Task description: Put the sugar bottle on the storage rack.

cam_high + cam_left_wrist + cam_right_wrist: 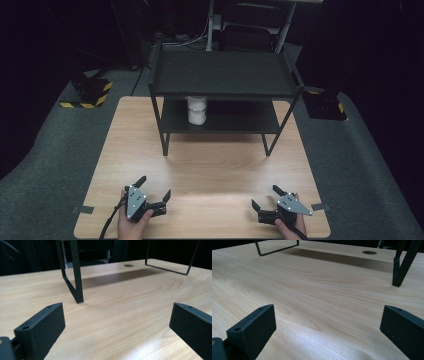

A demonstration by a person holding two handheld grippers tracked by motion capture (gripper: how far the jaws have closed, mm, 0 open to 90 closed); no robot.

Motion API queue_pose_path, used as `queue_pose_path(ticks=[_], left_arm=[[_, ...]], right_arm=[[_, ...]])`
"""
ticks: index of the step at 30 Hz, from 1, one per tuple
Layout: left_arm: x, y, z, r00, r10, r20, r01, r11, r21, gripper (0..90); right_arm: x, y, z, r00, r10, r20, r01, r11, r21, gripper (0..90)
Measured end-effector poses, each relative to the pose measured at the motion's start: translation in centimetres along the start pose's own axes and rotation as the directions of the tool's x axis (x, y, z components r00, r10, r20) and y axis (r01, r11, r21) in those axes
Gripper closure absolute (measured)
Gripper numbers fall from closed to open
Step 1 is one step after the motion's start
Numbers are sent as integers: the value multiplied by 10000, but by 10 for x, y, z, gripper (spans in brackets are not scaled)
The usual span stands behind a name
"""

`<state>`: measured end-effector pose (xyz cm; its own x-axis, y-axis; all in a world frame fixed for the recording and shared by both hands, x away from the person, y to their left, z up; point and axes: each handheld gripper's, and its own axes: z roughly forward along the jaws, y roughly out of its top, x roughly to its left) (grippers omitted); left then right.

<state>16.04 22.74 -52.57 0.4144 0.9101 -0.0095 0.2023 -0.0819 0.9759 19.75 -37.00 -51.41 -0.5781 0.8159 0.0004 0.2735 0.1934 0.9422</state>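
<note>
- On the near edge of the wooden table (210, 165): your left gripper (152, 192) and right gripper (266, 197) rested low, both jaws spread wide, nothing held between them.
- Under the black two-tier rack (222, 75), on its lower shelf (235, 120): a white jar (196, 110) stood upright, left of centre, well apart from both grippers.
- Judged step: the reach toward the jar had not yet begun; your left gripper sat on the nearer side.
- Clearance noted: the top shelf hung close over the jar, so you did well to come in low and level from the front, not from above.
- Obstacle noted: the rack's front left leg (76, 277) stood ahead of your left gripper; you needed to pass to its inside.
- Handling judged: the jar looked smooth and round; a grip across its middle suited it.
</note>
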Motion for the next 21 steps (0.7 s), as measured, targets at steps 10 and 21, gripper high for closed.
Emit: queue_pose_path(ticks=[10, 21], left_arm=[[-2, 7, 1, 9996, 298, -34, -291, 9923, 1205, 5], [-1, 7, 1, 9982, 572, 166, -587, 9916, 1153, 5]], right_arm=[[2, -1, -1, 9999, -8, 108, 8, 10000, -53, 1], [3, 0, 0, 9999, 46, 155, -46, 10000, 4, 1]])
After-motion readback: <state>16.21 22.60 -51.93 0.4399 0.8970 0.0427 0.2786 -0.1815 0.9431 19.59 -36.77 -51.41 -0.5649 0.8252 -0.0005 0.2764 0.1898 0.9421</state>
